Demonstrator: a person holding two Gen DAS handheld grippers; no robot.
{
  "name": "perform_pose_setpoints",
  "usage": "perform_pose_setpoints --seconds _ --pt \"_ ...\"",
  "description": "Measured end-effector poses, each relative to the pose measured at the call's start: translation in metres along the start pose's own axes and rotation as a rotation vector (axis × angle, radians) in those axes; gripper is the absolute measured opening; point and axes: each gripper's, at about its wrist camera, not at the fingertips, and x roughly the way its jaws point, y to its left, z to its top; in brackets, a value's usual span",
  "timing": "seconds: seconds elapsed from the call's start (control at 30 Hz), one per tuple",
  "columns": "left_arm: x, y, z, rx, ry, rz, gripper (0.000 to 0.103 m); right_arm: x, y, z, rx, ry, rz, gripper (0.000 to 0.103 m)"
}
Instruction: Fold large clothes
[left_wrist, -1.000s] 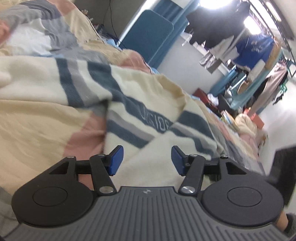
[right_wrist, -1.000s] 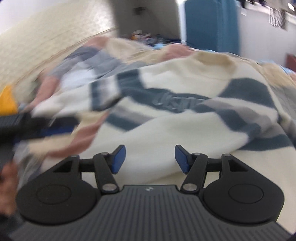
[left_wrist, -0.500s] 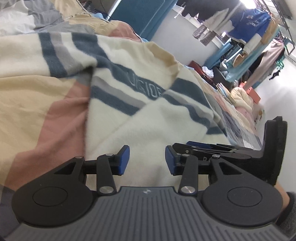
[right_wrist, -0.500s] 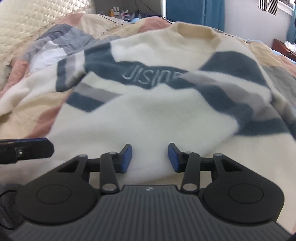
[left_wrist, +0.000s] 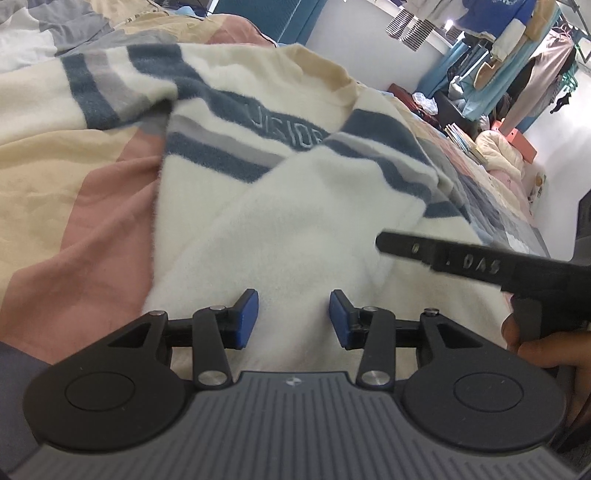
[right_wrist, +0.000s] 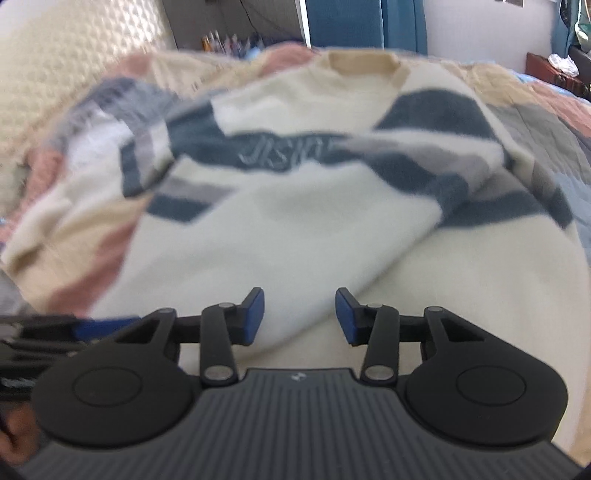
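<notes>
A cream sweater with blue and grey stripes is spread on a patchwork bedcover of pink, beige and grey patches. It lies directly ahead of both pairs of jaws, and its lower cream part reaches down between them. One sleeve is laid across the body of the sweater, and stitched letters are seen on the blue band ahead of the jaws.

The left gripper is seen with its jaws apart, and no cloth is held between its blue pads. The right gripper is also seen with its jaws apart and nothing between them; the cream cloth lies under and ahead of them.

No box, basket or other container is made out clearly in either view, so nothing can be told of contents.

In the left wrist view, the right gripper is shown to the right of the jaws as a black bar with raised letters, held by a hand. Farther ahead and to the right, clothes are hung on a rail. In the right wrist view this rail is not shown; instead a quilted headboard is seen ahead to the left, and the beige collar of the sweater is seen straight ahead. This view is blurred. Part of the left gripper is seen at the left of the jaws.
</notes>
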Motion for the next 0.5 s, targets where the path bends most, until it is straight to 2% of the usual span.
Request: perform_pose_setpoints --seconds 0.13,0.2,0.3,0.4,0.5 --pt "-0.008 0.003 0.002 -0.030 -0.049 -0.001 0.050 -0.005 0.003 0.009 -0.008 -0.083 0.042 0.045" --pt "-0.016 0.008 0.005 -0.059 -0.099 -0.004 0.054 -0.001 0.005 0.011 -0.021 -0.086 0.034 0.045" --pt "-0.029 0.015 0.010 -0.094 -0.169 0.012 0.056 0.013 0.006 0.009 -0.033 -0.041 0.021 0.045" --pt "-0.039 0.025 0.017 -0.143 -0.224 0.046 0.058 0.031 0.003 0.002 -0.020 0.041 0.007 0.045" --pt "-0.047 0.043 0.022 -0.222 -0.261 0.081 0.060 0.035 0.002 0.002 -0.001 0.057 0.005 0.045"
